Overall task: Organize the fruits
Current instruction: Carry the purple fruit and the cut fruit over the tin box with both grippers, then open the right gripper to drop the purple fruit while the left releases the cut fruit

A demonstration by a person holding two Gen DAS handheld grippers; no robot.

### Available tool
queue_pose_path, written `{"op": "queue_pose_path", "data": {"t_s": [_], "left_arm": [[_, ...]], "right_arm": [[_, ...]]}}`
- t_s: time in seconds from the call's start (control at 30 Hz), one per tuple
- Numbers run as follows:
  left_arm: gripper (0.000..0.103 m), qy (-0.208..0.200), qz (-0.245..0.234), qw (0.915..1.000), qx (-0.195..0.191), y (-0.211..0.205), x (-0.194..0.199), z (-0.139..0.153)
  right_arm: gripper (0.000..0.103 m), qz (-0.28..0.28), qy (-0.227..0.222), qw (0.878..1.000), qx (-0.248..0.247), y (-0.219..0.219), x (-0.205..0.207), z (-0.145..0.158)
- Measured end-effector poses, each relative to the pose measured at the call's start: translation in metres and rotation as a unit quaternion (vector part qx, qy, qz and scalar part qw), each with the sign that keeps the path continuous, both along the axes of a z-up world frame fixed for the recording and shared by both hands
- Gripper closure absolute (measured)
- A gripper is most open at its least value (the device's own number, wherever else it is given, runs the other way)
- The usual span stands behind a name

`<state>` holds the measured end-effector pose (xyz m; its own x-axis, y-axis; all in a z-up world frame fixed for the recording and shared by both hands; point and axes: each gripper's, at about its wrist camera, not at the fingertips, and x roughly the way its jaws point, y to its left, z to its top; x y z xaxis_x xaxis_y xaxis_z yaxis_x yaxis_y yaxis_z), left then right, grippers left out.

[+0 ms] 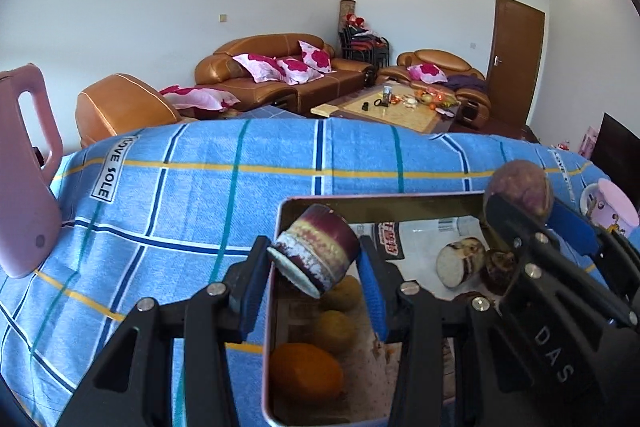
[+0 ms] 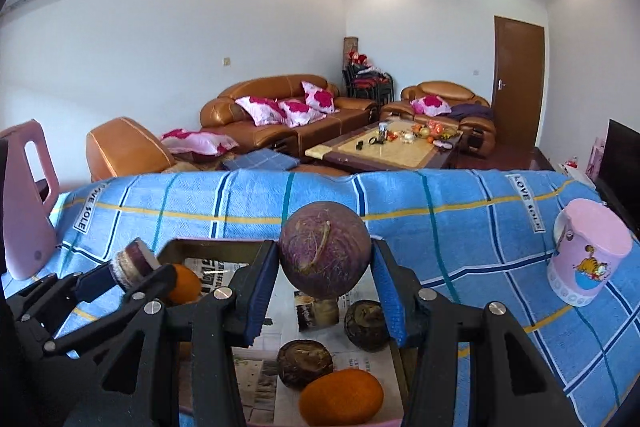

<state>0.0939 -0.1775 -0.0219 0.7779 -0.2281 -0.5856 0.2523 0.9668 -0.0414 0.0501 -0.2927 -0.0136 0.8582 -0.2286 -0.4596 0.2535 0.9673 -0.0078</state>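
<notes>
My left gripper (image 1: 314, 257) is shut on a cut purple-skinned fruit half (image 1: 316, 251) and holds it over the left rim of a metal tray (image 1: 380, 201). My right gripper (image 2: 326, 273) is shut on a round purple fruit (image 2: 325, 253) above the same tray (image 2: 216, 245); it also shows at the right in the left wrist view (image 1: 520, 187). In the tray lie an orange (image 1: 306, 373), two brownish fruits (image 1: 334, 325), a cut half (image 1: 460, 261) and dark round fruits (image 2: 306, 363). Another orange (image 2: 340, 397) lies near the front.
The tray sits on a blue checked cloth (image 1: 180, 195). A pink jug (image 1: 24, 171) stands at the left and a pink cup (image 2: 586, 251) at the right. Sofas (image 1: 280, 71) and a coffee table (image 1: 392, 107) are beyond.
</notes>
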Motion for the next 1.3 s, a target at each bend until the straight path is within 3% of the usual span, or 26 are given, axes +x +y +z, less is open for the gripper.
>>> {"op": "queue_pose_path", "data": {"t_s": [0.23,0.63,0.9,1.2,1.3], "left_arm": [[0.058,0.014,0.000,0.9998,-0.011,0.004,0.007,-0.001],[0.058,0.023,-0.005,0.9992,-0.031,0.012,0.012,-0.002],[0.058,0.018,-0.008,0.9995,-0.024,0.013,0.012,-0.003],[0.057,0.018,-0.002,0.9998,-0.009,0.005,0.009,-0.004],[0.049,0.014,-0.006,0.9999,0.004,0.000,0.007,-0.003]], "right_arm": [[0.053,0.012,0.025,1.000,0.006,-0.003,0.012,-0.005],[0.052,0.071,0.051,0.994,0.073,-0.016,0.021,-0.015],[0.052,0.127,0.013,0.973,0.194,-0.030,0.019,-0.017],[0.052,0.077,-0.006,0.985,0.155,-0.027,0.013,-0.010],[0.052,0.048,-0.013,0.992,0.119,-0.023,0.011,-0.007]]}}
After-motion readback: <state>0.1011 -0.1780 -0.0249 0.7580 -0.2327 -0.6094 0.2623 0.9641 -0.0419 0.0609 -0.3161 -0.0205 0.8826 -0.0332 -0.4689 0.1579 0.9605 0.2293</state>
